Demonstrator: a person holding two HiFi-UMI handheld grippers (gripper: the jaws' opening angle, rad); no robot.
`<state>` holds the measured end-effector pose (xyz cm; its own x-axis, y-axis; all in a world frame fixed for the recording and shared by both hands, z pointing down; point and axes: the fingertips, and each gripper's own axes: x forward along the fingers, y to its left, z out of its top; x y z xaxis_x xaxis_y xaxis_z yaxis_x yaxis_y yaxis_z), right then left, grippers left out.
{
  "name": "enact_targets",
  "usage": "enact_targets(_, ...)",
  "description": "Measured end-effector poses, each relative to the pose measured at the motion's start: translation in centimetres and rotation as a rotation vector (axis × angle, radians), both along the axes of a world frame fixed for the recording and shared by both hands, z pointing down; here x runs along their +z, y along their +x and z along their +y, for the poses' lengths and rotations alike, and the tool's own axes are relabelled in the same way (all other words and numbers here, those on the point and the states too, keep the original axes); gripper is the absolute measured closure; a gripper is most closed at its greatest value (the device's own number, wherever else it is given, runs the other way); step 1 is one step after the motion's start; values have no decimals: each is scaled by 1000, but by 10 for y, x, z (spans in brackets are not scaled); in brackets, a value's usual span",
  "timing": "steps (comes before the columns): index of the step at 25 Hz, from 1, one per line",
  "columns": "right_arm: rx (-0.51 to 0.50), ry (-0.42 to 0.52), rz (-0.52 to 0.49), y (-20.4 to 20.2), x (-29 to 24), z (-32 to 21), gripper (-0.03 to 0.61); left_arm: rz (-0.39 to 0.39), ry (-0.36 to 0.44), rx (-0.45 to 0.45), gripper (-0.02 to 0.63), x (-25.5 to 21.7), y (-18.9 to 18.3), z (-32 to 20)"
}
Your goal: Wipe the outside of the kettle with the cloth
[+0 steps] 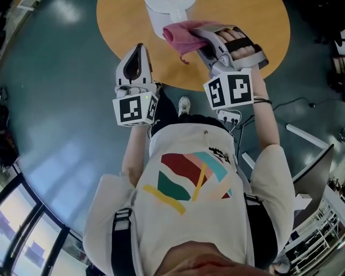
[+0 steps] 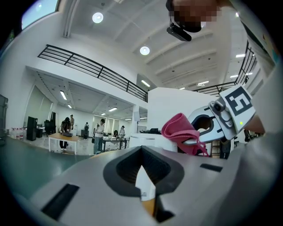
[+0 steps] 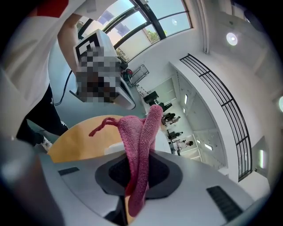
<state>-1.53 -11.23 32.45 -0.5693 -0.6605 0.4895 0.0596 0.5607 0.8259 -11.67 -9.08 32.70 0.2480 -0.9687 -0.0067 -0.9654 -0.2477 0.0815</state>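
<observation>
Right gripper (image 1: 200, 39) clamped on a pink cloth (image 1: 182, 33), cloth just beside the white kettle (image 1: 164, 16) on a round wooden table (image 1: 264, 38), left gripper (image 1: 138, 54) closed and empty.

The head view looks steeply down from above on the table (image 1: 259, 27). Both gripper views look closely along their jaws; all three show the cloth (image 1: 180, 35).
</observation>
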Motion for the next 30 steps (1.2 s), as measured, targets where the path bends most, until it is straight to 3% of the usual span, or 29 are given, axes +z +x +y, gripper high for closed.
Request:
enact_targets(8,29,-87,-43,-3,71,20,540,32,-65,14,580,40,5,7)
enact_targets(23,44,-238,-103,-13,154,7,540,15,-98,-11,580,54,-9,3)
enact_targets(27,72,-318,-224,-8,148,2,539,10,-82,22,580,50,1,-1)
enact_targets(30,91,-475,-411,11,125,9,540,16,-66,51,580,43,9,-5)
